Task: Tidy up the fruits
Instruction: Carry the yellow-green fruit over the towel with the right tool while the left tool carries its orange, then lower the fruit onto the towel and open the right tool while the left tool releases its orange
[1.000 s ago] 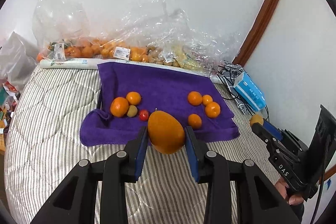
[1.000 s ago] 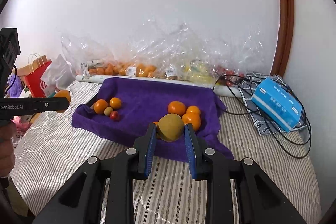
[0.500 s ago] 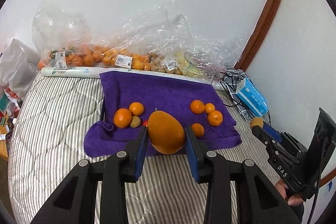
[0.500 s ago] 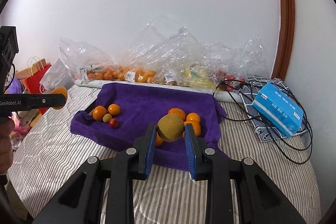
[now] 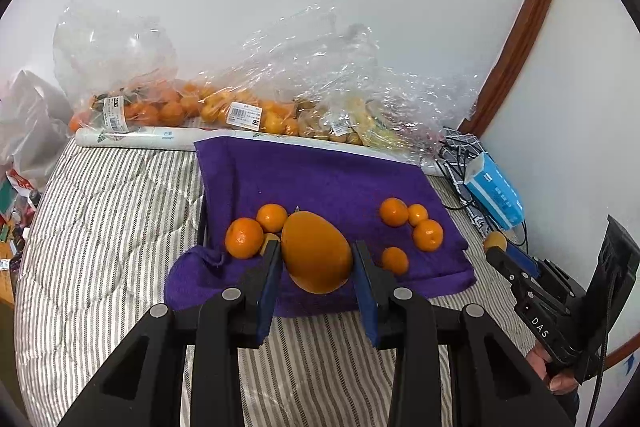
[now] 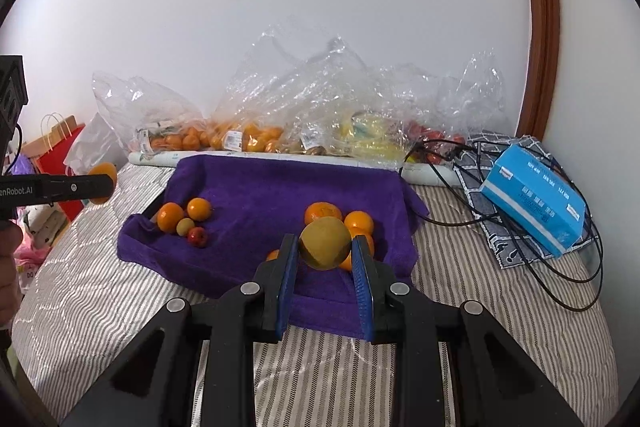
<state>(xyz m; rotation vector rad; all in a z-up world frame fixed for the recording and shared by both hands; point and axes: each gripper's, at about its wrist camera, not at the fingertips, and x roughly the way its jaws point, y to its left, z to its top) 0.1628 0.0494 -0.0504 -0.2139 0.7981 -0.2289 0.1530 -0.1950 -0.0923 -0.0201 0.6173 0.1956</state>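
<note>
Fruits fill both grippers: the left gripper (image 5: pixel 316 257) has its jaws clamped on a large orange mango (image 5: pixel 316 251), and the right gripper (image 6: pixel 325 247) has its jaws clamped on a round yellow-green fruit (image 6: pixel 325 243). Beyond both sets of jaws lies a purple towel (image 6: pixel 260 195), with small oranges (image 5: pixel 427 235) grouped just past the right jaw tips and more oranges with a red fruit (image 6: pixel 197 237) off to the left.
</note>
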